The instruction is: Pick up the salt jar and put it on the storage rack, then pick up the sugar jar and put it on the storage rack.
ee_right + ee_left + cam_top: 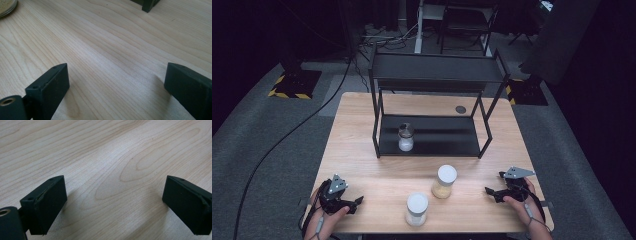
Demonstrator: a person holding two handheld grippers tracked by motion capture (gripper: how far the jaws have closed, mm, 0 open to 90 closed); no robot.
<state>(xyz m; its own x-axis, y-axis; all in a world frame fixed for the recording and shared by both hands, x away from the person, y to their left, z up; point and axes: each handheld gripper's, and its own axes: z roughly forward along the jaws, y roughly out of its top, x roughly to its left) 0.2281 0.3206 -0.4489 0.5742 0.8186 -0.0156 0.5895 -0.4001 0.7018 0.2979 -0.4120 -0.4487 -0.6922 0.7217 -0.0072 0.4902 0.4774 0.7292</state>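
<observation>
Three jars are in the high view. A dark-lidded jar (406, 137) with white contents stands on the lower tier of a black shelf rack (432, 70). A white-lidded jar of yellow grains (445, 181) and a white-lidded jar of white contents (417, 209) stand on the wooden table (377, 170) in front. My left gripper (356, 204) rests low at the front left, left of the white jar. Its jaws are open (114, 182) over bare wood. At the front right my right gripper (493, 183) is open (116, 67), with nothing between its jaws.
The rack's front leg (148, 5) and the base of the yellow jar (6, 6) edge the right gripper view. A small dark disc (460, 109) lies on the table behind the rack. A black cable (287, 135) runs over the grey floor at left.
</observation>
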